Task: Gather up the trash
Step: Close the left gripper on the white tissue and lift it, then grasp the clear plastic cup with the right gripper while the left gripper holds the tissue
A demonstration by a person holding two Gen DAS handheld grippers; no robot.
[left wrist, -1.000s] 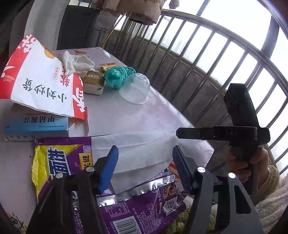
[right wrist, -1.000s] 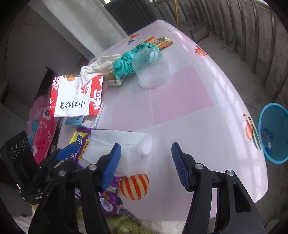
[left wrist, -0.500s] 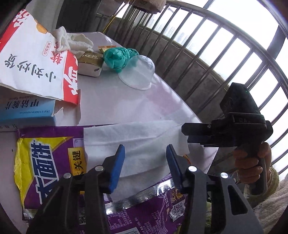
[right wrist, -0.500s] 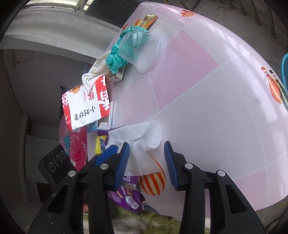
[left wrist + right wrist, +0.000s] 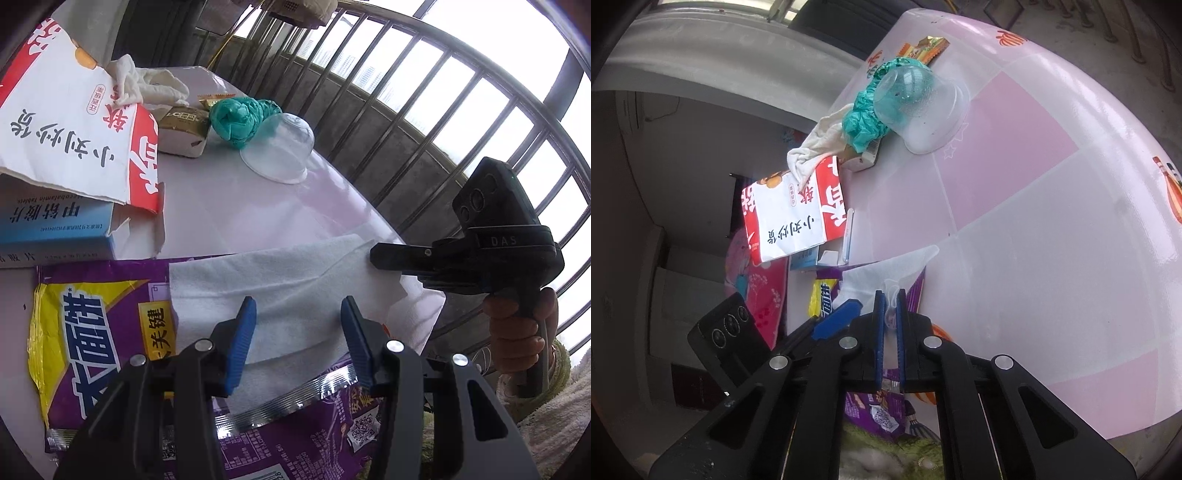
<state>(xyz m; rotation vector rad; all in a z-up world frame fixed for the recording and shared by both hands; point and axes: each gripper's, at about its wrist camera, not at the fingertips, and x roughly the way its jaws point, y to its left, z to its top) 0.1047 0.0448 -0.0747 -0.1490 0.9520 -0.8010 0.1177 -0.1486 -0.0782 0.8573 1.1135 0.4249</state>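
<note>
Pink-and-white glossy tabletop (image 5: pixel 229 206) fills the middle of the left wrist view, with a barred metal railing (image 5: pixel 424 110) and bright daylight across the upper right. At upper left lie a red-and-white paper bag (image 5: pixel 74 136), a blue medicine box (image 5: pixel 55 229) under it, a crumpled white cloth (image 5: pixel 147 85), a small gold-topped carton (image 5: pixel 183 131), a teal plastic wad (image 5: pixel 240 118) and an upturned clear plastic cup (image 5: pixel 284 147). Lower centre, a white tissue (image 5: pixel 288 288) lies over a purple-and-yellow snack wrapper (image 5: pixel 92 332). The left gripper (image 5: pixel 299 332) points down at the tissue with its blue pads standing apart on either side of it, about half open, not pressing it. At right centre the right gripper (image 5: pixel 376 254) reaches in from a hand (image 5: pixel 517 339) low at the right edge, its closed tip at the tissue's far corner. From the right wrist view, the tabletop (image 5: pixel 1034 221) curves across the right half, printed with small orange motifs, while a grey wall (image 5: pixel 701 110) and dim room take the left. The bag (image 5: pixel 794 214), cloth (image 5: pixel 816 144), teal wad (image 5: pixel 864 118) and cup (image 5: pixel 919 107) sit in the upper centre. At bottom centre the right gripper (image 5: pixel 891 314) has its pads closed together, pinching a fold of the tissue (image 5: pixel 886 273) above the wrapper (image 5: pixel 823 295). The left gripper's blue pad (image 5: pixel 838 319) shows just to its left.
</note>
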